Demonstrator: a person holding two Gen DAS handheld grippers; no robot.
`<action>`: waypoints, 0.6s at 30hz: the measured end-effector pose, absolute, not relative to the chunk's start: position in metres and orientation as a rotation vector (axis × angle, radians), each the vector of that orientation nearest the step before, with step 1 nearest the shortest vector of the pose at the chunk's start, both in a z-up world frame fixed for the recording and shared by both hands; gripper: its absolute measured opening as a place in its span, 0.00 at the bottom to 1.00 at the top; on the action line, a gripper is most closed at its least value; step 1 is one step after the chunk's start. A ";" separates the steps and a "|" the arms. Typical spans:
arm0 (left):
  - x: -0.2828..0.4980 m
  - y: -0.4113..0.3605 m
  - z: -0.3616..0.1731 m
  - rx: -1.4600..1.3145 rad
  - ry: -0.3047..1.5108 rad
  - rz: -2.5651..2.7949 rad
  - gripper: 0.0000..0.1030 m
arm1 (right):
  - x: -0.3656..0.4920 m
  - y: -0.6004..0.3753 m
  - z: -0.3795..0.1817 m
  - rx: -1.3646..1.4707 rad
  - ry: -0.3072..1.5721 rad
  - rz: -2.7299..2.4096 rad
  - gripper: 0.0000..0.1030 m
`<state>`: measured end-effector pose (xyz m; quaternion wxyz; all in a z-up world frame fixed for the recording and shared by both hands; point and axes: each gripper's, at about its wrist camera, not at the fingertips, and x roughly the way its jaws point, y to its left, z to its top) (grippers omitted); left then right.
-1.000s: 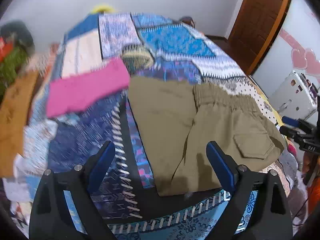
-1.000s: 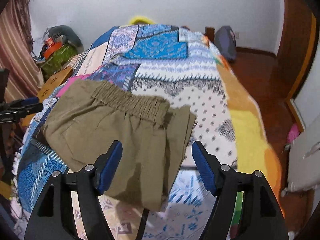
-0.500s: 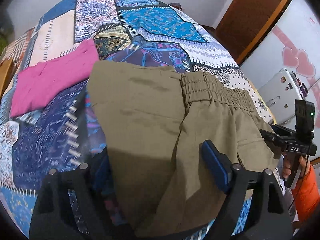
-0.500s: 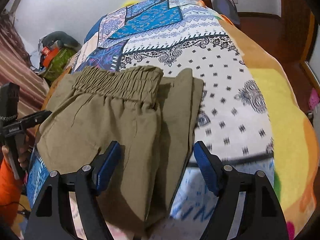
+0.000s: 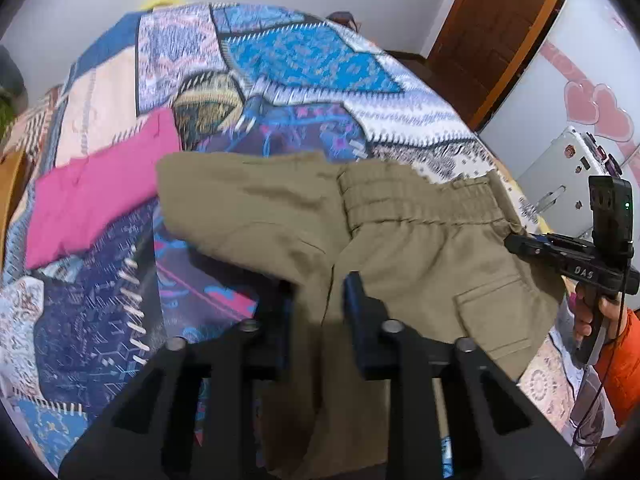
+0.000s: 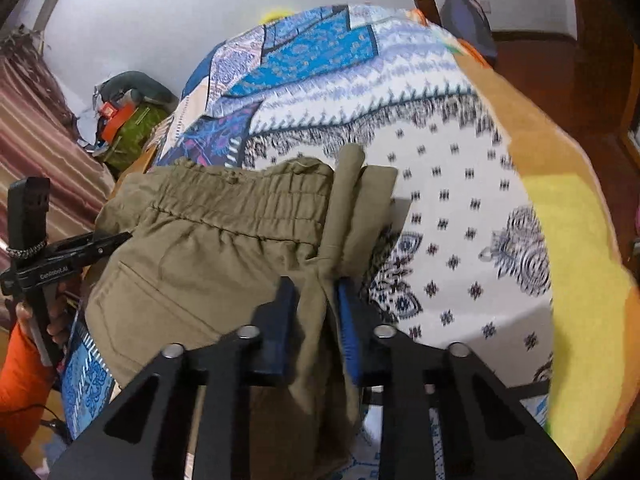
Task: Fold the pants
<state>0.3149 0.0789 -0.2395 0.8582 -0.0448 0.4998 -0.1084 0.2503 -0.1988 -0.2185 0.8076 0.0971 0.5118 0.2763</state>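
I see 1 pair of olive-khaki pants (image 5: pixel 420 256), already folded over on itself, lying on the patchwork bedspread. Its gathered elastic waistband (image 6: pixel 244 196) faces the far side, and a flap pocket (image 5: pixel 492 320) shows. The near edge is bunched and wrinkled.

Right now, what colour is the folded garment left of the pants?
Bright pink garment, plain, no pattern. Shows best in the left wrist view, beside the olive pants.

Black left tool (image 5: pixel 318 304) and right tool (image 6: pixel 316 300) carry blue pads; sleeves (image 5: pixel 622 364) are orange.
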 end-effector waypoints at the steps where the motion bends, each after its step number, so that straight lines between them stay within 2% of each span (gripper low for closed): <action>1: 0.313 0.075 -0.234 -0.074 1.036 -0.229 0.14 | 0.251 -0.196 -0.216 0.189 1.088 0.590 0.13; 4: 0.309 0.068 -0.222 -0.023 1.004 -0.213 0.03 | 0.251 -0.192 -0.200 0.141 1.053 0.578 0.11; 18: 0.277 0.091 -0.152 -0.017 0.874 -0.155 0.03 | 0.242 -0.175 -0.131 0.083 0.911 0.614 0.08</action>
